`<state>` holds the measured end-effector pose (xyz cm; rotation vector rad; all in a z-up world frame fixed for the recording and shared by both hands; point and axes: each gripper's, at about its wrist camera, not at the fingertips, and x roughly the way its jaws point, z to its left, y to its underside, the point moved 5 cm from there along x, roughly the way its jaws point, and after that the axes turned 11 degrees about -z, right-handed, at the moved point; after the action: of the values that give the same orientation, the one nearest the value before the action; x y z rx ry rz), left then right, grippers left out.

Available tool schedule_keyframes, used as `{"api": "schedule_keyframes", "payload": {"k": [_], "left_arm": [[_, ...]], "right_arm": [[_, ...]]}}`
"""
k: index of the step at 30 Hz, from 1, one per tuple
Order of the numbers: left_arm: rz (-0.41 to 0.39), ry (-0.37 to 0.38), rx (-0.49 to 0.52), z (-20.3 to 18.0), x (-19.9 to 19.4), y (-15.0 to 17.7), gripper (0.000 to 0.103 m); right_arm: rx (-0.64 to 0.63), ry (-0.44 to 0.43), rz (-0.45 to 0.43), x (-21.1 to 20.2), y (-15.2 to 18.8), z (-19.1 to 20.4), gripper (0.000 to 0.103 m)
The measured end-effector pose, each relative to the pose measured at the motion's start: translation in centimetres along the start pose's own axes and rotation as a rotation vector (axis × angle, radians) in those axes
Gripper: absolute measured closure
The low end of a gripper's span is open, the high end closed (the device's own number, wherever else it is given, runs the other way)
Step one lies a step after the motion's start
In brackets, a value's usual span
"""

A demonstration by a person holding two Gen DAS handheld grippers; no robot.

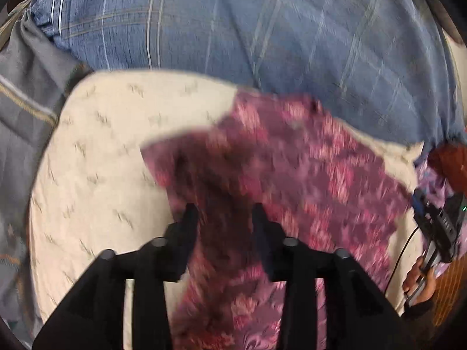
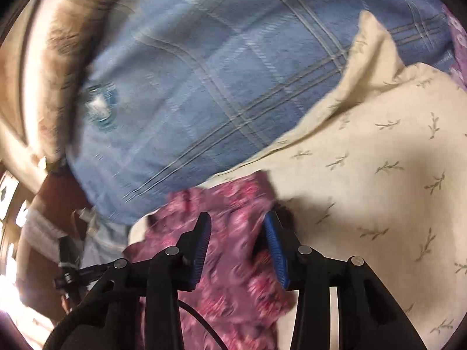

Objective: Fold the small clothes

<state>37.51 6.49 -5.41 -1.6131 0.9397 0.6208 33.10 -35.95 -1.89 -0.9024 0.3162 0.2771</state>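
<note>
A small purple and pink floral garment (image 1: 292, 175) lies spread on a cream sheet (image 1: 96, 145), blurred by motion. My left gripper (image 1: 224, 213) hangs over its near part with the jaws apart, and the cloth shows between the fingers (image 1: 189, 218). My right gripper (image 2: 238, 224) is also open above the same garment (image 2: 233, 262), its blue pads (image 2: 274, 248) on either side of a strip of cloth. The right gripper's body and the hand holding it show at the right edge of the left wrist view (image 1: 437, 224).
A blue checked blanket (image 1: 262, 29) (image 2: 204, 87) lies bunched behind the cream sheet (image 2: 379, 175). Grey cloth (image 1: 26, 87) sits at the left. A purple patterned fabric (image 2: 458, 38) peeks in at the far right. A cable (image 2: 198, 318) runs under the right gripper.
</note>
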Motion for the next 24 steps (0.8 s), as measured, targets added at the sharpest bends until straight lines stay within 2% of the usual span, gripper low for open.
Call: {"api": "schedule_keyframes", "payload": {"k": [2, 3, 4, 5, 7, 8, 10, 11, 12, 13, 18, 22, 24], "left_arm": [[0.055, -0.021, -0.012, 0.1, 1.6, 1.6, 0.064], [0.089, -0.039, -0.034, 0.4, 2.7, 2.5, 0.064], [0.084, -0.04, -0.047, 0.4, 3.0, 2.7, 0.062], [0.072, -0.038, -0.049, 0.5, 2.6, 2.9, 0.062], [0.07, -0.033, -0.085, 1.1, 0.5, 3.0, 0.063], [0.061, -0.012, -0.088, 1.3, -0.7, 3.0, 0.063], [0.018, -0.003, -0.051, 2.3, -4.1, 3.5, 0.058], [0.001, -0.005, -0.03, 3.0, -5.4, 4.1, 0.054], [-0.003, -0.004, -0.016, 3.7, -6.5, 4.7, 0.043], [0.006, 0.003, -0.007, 4.8, -7.6, 5.8, 0.039], [0.116, 0.013, 0.001, 9.6, -10.3, 13.1, 0.039], [0.197, 0.067, -0.016, 9.7, -9.9, 19.1, 0.039], [0.171, 0.073, 0.003, 9.6, -11.0, 20.8, 0.035]], "right_arm": [[-0.058, 0.019, 0.062, 0.8, 2.1, 0.2, 0.064], [-0.082, 0.061, 0.108, 1.6, 3.1, -0.1, 0.064], [-0.119, 0.147, 0.171, 2.8, 4.4, -0.8, 0.066], [-0.137, 0.194, 0.202, 3.3, 5.2, -1.2, 0.067], [-0.156, 0.224, 0.144, 2.2, 4.8, -0.6, 0.068], [-0.159, 0.232, 0.125, 1.0, 4.4, 0.0, 0.068], [-0.167, 0.175, 0.096, -2.3, 4.3, 1.9, 0.068], [-0.176, 0.15, 0.094, -3.9, 4.5, 2.7, 0.067], [-0.187, 0.133, 0.097, -5.3, 5.1, 3.3, 0.065], [-0.206, 0.117, 0.109, -7.4, 6.1, 4.0, 0.061], [-0.222, 0.143, 0.189, -15.6, 11.9, 2.9, 0.058], [-0.139, 0.169, 0.252, -20.0, 16.4, 1.1, 0.058], [-0.105, 0.178, 0.275, -20.8, 17.9, 0.7, 0.058]]}}
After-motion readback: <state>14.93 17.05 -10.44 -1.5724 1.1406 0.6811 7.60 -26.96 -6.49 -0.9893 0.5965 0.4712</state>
